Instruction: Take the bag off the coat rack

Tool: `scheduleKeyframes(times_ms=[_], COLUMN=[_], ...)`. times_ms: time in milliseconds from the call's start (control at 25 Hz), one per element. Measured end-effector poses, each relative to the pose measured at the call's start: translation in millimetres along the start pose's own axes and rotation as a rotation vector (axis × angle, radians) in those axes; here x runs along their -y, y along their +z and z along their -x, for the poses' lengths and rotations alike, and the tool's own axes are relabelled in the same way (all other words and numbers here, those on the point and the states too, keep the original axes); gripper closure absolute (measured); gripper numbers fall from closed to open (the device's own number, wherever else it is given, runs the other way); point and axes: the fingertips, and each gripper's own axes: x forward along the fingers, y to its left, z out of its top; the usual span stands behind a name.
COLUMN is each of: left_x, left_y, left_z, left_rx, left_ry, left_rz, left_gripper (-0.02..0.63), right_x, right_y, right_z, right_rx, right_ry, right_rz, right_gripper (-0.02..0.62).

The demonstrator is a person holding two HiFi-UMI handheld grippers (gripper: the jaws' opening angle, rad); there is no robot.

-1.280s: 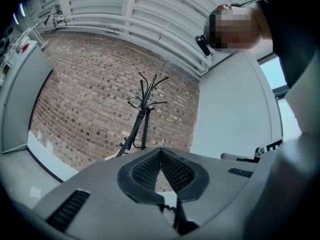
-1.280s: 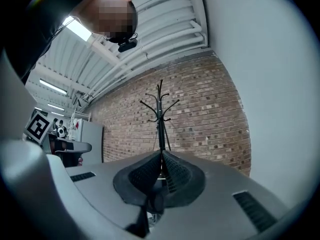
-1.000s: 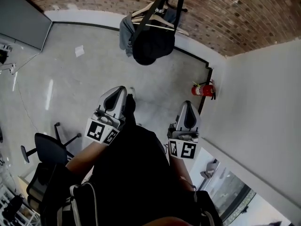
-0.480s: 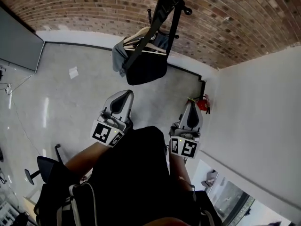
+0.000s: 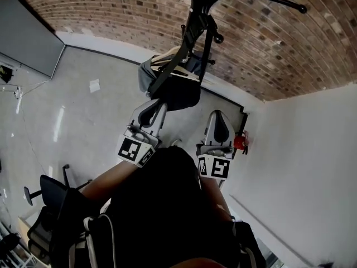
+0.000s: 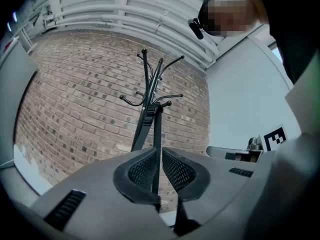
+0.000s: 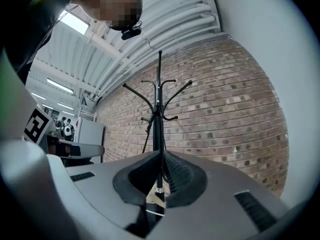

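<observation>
Bag [image 5: 177, 92] black, rounded, hanging from coat rack [image 5: 196, 10]; left tool [image 6: 159, 151], right tool [image 7: 161, 155] pressed together, empty.

A red-brown brick wall [image 5: 111, 15] runs across the far side of the room, with a white skirting band [image 5: 106, 44] along its foot. It meets a plain white plastered wall [image 5: 312, 149] at a corner on the right, and a small red fire extinguisher [image 5: 240, 143] stands near the foot of that corner. The pale grey polished floor [image 5: 83, 116] carries soft streaks of reflected light and a small white sheet of paper [image 5: 94, 85]. A flat dark grey panel [image 5: 28, 38] stands at the left. A black swivel office chair [image 5: 47, 190] sits at the lower left. Overhead, a white ribbed ceiling [image 7: 165, 19] bears long strip lights [image 7: 59, 86].
</observation>
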Motion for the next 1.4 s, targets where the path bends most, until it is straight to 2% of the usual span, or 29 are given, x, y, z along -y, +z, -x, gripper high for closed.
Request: scheduleKeyframes(times_ms=[160, 360, 440, 480, 640, 880, 1200, 1360, 1400], left_x=[-13, -27, -34, -37, -50, -65, -88, -86, -87], left_y=[-4, -11, -15, -18, -34, -58, -61, -66, -66], left_z=[-24, -52, -62, -68, -94, -110, -130, -136, -136], left_rx=[-0.013, -0.023, -0.024, -0.029, -0.075, -0.143, -0.142, -0.181, -0.192], left_ry=[0.041, 0.076, 0.096, 0.099, 0.103, 0.143, 0.232, 0.228, 0.234], left_rz=[-0.024, -0.032, -0.050, -0.061, -0.117, -0.125, -0.172, -0.163, -0.155], left_gripper=[0.577, 0.485, 0.472, 0.464, 0.442, 0.437, 0.439, 0.441, 0.462], right_x=[14, 33, 32, 32, 39, 35, 18, 15, 14], right_y=[-4, -17, -26, -31, -52, -62, -74, -82, -84], right_z=[-31, -65, -76, -81, -98, -130, -157, -172, -177], right_rx=[-0.013, -0.053, -0.083, -0.098, -0.133, -0.169, -0.184, -0.194, -0.195], right_ry=[0.075, 0.123, 0.149, 0.158, 0.162, 0.196, 0.242, 0.241, 0.238], right_rz=[-0.012, -0.005, -0.003, -0.001, 0.005, 0.023, 0.073, 0.085, 0.085], right_gripper=[0.574, 0.569, 0.487, 0.466, 0.454, 0.454, 0.454, 0.454, 0.455])
